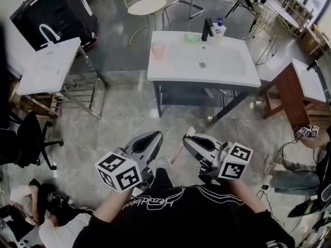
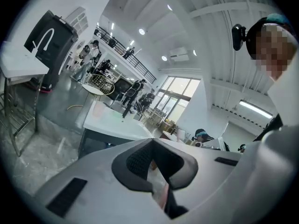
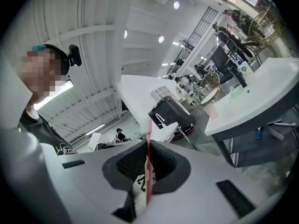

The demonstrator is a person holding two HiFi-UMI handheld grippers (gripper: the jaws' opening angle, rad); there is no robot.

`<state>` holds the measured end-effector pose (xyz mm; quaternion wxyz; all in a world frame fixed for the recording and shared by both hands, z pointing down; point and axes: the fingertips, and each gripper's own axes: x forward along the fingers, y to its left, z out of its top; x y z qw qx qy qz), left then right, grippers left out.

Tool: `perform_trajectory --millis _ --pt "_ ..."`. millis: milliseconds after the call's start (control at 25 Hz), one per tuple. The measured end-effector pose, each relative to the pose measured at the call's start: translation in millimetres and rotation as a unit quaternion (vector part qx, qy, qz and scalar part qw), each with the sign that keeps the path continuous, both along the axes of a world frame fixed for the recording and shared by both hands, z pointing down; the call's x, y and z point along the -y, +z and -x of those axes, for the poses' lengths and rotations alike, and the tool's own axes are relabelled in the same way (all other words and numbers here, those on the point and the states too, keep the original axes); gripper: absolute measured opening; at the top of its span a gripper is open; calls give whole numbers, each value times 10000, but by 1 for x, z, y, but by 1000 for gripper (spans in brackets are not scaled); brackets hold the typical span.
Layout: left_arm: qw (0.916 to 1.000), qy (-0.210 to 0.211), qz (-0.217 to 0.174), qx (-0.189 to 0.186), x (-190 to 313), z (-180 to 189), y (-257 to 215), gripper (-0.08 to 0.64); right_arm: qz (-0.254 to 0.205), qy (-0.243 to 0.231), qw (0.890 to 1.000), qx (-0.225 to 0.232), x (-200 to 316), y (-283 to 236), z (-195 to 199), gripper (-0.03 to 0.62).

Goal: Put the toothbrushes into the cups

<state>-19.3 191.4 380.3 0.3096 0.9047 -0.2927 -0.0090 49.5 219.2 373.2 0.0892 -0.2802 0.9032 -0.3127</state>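
One pink cup is stood upright on the left side of the white washbasin, close to its edge. Its contents cannot be made out at this range. A pale green item is placed behind the bowl, just left of the black tap. Whether it is a second cup cannot be determined. A white bottle with a blue cap is located just right of the tap.

The right gripper is closed on a pink toothbrush. The handle is clamped between the pads and the bristled head is projected beyond the jaw tips. In the head view this toothbrush is held low over the tiled floor, well apart from the washbasin and the cup. The left gripper is shown with its jaws drawn together at the tips. A pale pinkish sliver is seen in the gap behind them and cannot be identified.

The person's hands are largely covered by the gripper bodies and marker cubes. The lower half of each gripper view is filled by that gripper's own housing.

Counted items:
- two grippers
- one toothbrush confirmed
- one pink cup
- two washbasins, the second standing at the left with a white tap
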Motion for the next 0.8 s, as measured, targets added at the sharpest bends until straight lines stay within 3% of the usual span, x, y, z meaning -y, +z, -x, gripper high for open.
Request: perform_trajectory --millis 240,440,800 --pt "9999 -12 101 -22 75 46 9 5 8 177 9998 28 78 3 37 41" --pt "9999 -4 94 -142 114 73 5 5 -91 293 9994 -140 111 -5 60 41" --pt "9992 4 -107 -381 145 81 -16 5 -346 639 9972 -194 147 -28 48 41"
